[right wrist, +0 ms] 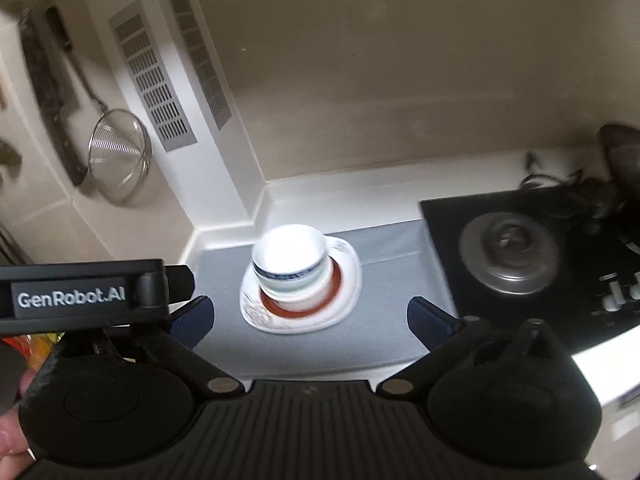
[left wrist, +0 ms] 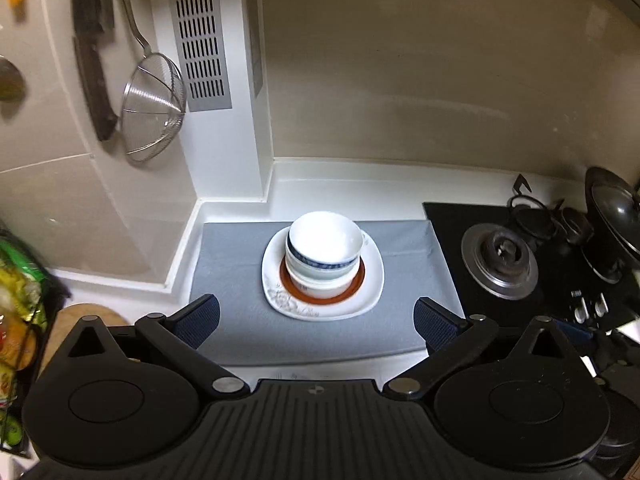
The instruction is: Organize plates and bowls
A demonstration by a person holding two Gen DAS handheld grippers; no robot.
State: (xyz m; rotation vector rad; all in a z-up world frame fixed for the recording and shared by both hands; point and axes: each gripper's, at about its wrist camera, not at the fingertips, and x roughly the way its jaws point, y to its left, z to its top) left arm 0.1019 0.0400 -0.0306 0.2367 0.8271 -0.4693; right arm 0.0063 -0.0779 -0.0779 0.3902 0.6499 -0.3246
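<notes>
A stack stands on a grey mat (left wrist: 240,320) on the white counter: a white square plate with a floral print (left wrist: 372,284), a red-rimmed plate (left wrist: 360,280) on it, and stacked white bowls, the top one with a blue band (left wrist: 324,246). The stack also shows in the right wrist view (right wrist: 296,272), blurred. My left gripper (left wrist: 316,320) is open and empty, hovering in front of the stack. My right gripper (right wrist: 310,320) is open and empty, also in front of the stack. The left gripper's body (right wrist: 80,296) shows at the left of the right wrist view.
A black gas hob (left wrist: 500,260) with a burner lies right of the mat, with a dark pan lid (left wrist: 616,216) at the far right. A metal strainer (left wrist: 154,108) and a knife (left wrist: 94,80) hang on the left wall. Packaged food (left wrist: 20,280) sits at the left edge.
</notes>
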